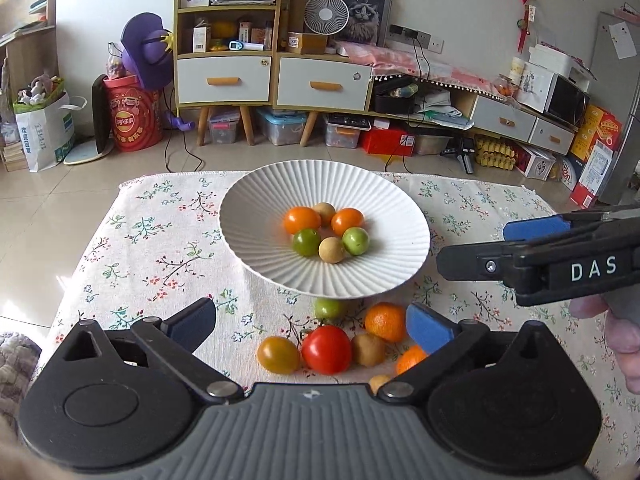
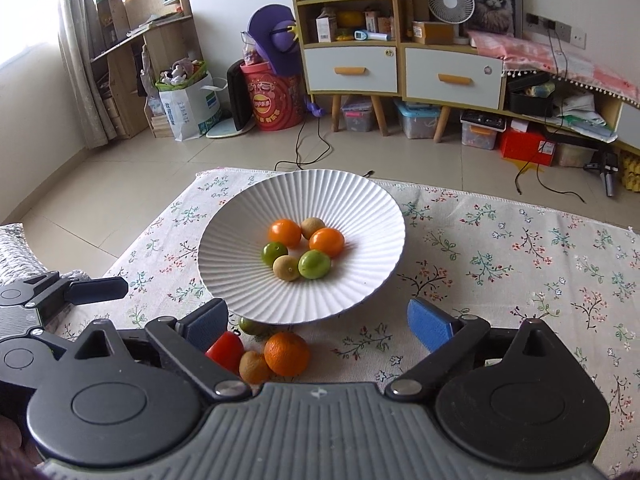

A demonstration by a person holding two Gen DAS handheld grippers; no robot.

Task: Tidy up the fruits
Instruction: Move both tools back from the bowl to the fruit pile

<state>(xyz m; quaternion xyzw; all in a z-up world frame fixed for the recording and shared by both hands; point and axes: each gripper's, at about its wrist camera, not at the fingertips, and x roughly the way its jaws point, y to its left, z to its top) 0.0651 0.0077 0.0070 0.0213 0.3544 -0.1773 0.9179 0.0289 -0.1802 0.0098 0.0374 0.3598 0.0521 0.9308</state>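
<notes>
A white ribbed plate [image 1: 280,192] [image 2: 352,200] on the floral tablecloth holds several small fruits: two orange, two green, two tan. More fruit lies on the cloth in front of it: a red tomato [image 1: 327,349] [image 2: 226,350], a yellow tomato [image 1: 278,354], a mandarin [image 1: 385,321] [image 2: 287,353], a tan fruit [image 1: 368,349] [image 2: 254,366], a green one [image 1: 328,307] [image 2: 250,325] and a small orange one [image 1: 410,359]. My left gripper [image 1: 310,326] is open above this loose pile. My right gripper [image 2: 318,322] is open beside the pile, and shows in the left wrist view [image 1: 520,256].
The table's far edge [image 1: 192,175] drops to a tiled floor. Cabinets [image 1: 272,76], storage boxes and cables stand beyond. The left gripper's finger shows at the left of the right wrist view [image 2: 96,289].
</notes>
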